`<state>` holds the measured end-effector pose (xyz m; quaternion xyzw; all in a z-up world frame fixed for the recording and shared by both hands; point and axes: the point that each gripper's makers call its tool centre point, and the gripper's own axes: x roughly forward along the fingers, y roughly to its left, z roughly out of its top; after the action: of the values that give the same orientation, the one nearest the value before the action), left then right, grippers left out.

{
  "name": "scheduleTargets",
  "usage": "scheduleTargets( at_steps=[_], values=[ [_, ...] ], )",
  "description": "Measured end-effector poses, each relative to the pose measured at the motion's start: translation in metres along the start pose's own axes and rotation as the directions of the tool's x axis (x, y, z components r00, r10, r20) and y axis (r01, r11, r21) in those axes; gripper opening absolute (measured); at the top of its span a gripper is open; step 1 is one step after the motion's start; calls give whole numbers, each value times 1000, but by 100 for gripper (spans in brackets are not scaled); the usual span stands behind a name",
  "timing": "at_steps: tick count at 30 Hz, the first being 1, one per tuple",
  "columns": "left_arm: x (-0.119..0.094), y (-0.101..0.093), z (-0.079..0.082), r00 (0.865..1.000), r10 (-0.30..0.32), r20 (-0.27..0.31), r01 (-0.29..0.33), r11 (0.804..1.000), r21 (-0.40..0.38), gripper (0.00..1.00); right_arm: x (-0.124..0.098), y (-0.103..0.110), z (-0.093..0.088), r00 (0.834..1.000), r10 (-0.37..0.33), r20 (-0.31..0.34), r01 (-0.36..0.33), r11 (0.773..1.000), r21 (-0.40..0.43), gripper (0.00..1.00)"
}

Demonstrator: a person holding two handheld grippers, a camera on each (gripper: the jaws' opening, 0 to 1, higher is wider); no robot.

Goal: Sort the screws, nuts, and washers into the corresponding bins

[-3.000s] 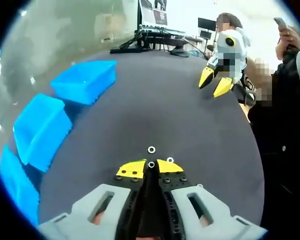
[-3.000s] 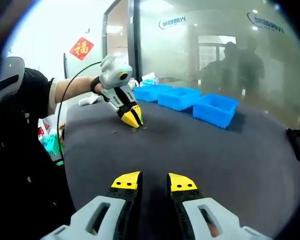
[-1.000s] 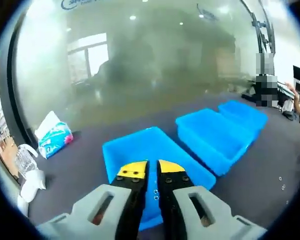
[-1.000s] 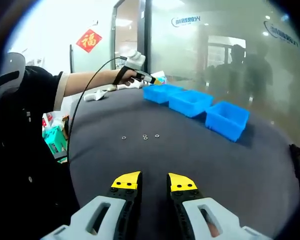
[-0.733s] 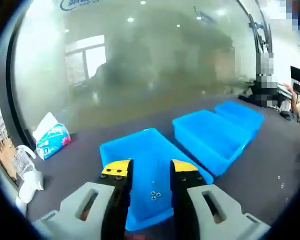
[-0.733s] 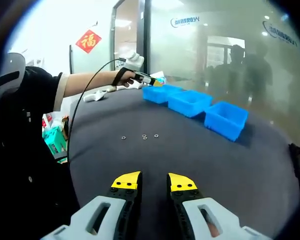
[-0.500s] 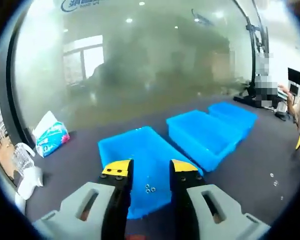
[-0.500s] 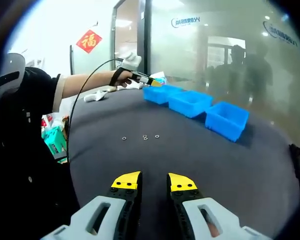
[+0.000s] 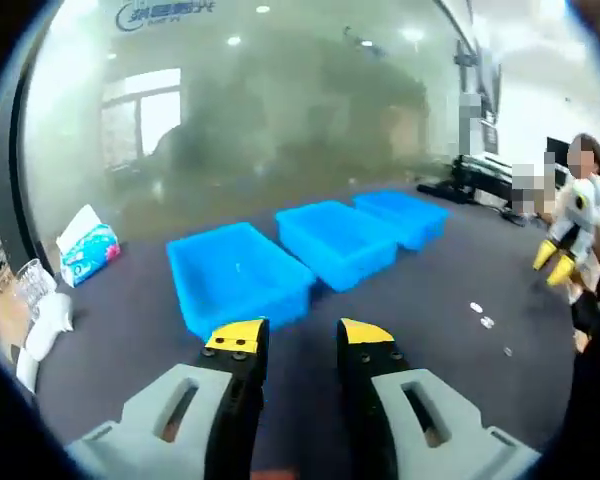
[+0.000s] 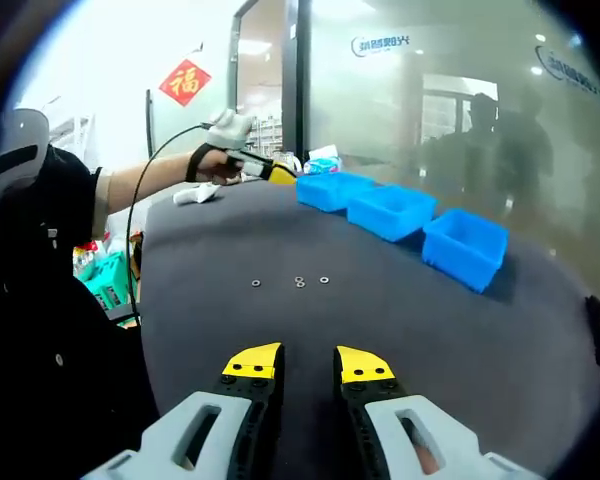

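**Sorting washers: between a drop and the next pick**

Spanning both views, the dark tabletop carries three blue bins in a row. The left gripper hovers near the closest bin, fingers apart and empty; the right gripper waits, fingers slightly apart, empty. Three washers lie mid-table. Likely next: reach for one and close on it.
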<state>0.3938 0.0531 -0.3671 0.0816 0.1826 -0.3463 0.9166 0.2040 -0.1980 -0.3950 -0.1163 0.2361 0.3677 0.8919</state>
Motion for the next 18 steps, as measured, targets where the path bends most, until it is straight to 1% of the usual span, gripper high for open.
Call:
scheduleTargets(
  at_steps=[2, 5, 8, 11, 13, 14, 15, 16, 18],
  values=[
    [-9, -15, -9, 1000, -28, -4, 28, 1000, 10, 26, 0, 1, 0, 1000, 1, 0, -1, 1000, -2, 17],
    [-21, -35, -22, 998, -65, 0, 65, 998, -6, 26, 0, 1, 0, 1000, 2, 1, -2, 1000, -1, 17],
    [-30, -53, -37, 995, -98, -12, 98, 995, -8, 26, 0, 2, 0, 1000, 2, -2, -2, 1000, -2, 17],
    [-40, -74, -53, 988, -151, -31, 151, 988, 0, 26, 0, 2, -2, 1000, 4, -7, -4, 1000, -4, 17],
    [-46, -86, -63, 978, -202, -55, 204, 979, 23, 26, -1, 1, -2, 1000, 3, -8, -3, 1000, -4, 17],
    [-49, -91, -67, 974, -216, -65, 218, 976, 26, 26, -1, 1, -3, 1000, 2, -11, -2, 1000, -4, 17],
    [-50, -92, -69, 973, -219, -69, 221, 975, 28, 26, -1, 0, -3, 1000, 1, -12, -1, 1000, -4, 17],
    [-53, -96, -73, 969, -234, -80, 238, 971, 39, 26, -2, -1, -4, 1000, 1, -13, -1, 1000, -3, 17],
    [-58, -102, -77, 963, -254, -85, 259, 965, 49, 26, -2, -2, -5, 1000, 0, -15, 0, 1000, -3, 17]
  ],
)
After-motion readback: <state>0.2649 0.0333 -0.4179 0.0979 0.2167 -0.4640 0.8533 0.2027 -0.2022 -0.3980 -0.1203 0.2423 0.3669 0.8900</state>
